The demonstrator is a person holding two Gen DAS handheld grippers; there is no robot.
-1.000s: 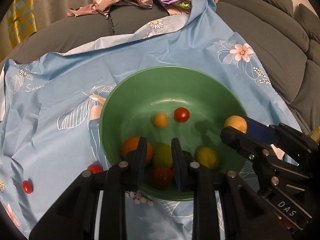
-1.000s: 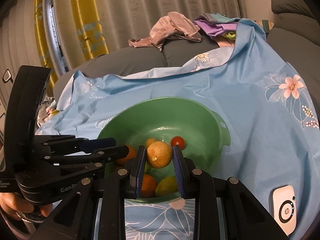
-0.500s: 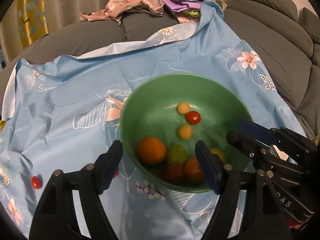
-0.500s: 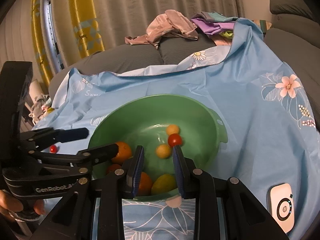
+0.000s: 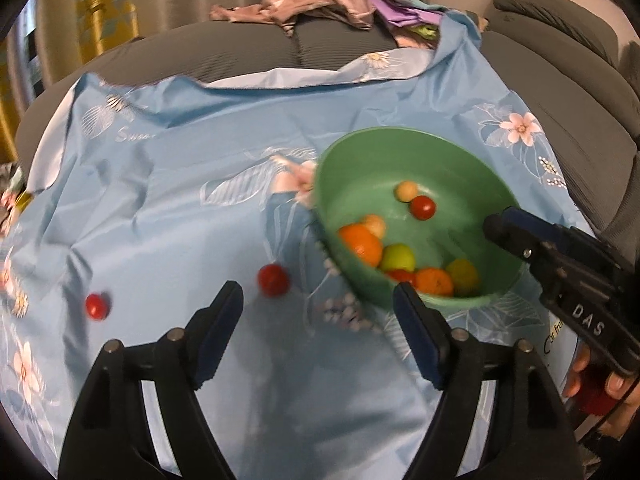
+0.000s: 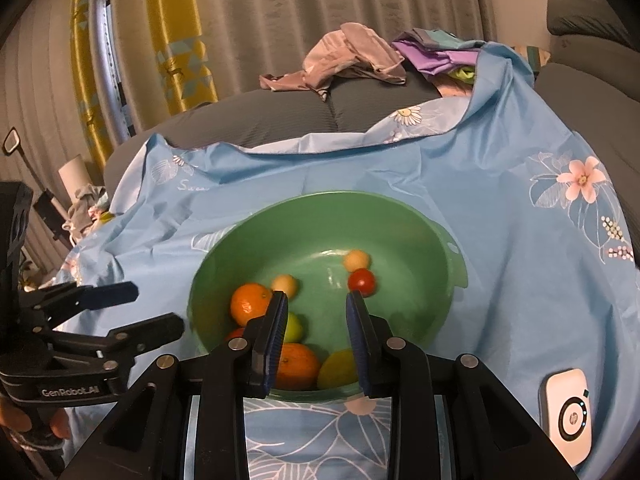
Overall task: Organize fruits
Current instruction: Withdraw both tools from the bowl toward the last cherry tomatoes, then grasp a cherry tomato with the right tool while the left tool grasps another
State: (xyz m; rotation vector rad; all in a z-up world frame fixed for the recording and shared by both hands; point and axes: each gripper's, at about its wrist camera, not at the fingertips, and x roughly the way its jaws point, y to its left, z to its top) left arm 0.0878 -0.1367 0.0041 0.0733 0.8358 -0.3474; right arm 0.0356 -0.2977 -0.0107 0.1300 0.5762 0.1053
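A green bowl [image 5: 400, 133] [image 6: 320, 197] sits on a blue flowered cloth [image 5: 168, 208]. It holds two oranges [image 6: 250, 304], a green fruit, a yellow one, small pale yellow fruits and a red tomato [image 6: 362, 282]. Two red tomatoes lie loose on the cloth left of the bowl, one close to it [image 5: 273, 279] and one farther left [image 5: 96, 306]. My left gripper [image 5: 318, 290] [image 6: 156, 308] hovers over the cloth near the closer tomato, its jaws opening with nothing between them. My right gripper [image 6: 317, 298] [image 5: 502, 222] hangs over the bowl's near side, jaws nearly together and empty.
A white device [image 6: 568, 416] lies on the cloth at the right front. Crumpled clothes [image 6: 352, 56] are piled on the grey sofa [image 6: 280, 120] behind the cloth. A person's hand [image 5: 600, 384] grips the right tool. Curtains hang at the back.
The yellow fruit left the right gripper and now lies in the bowl. My left gripper opened wide and swung left, from over the bowl to over the cloth.
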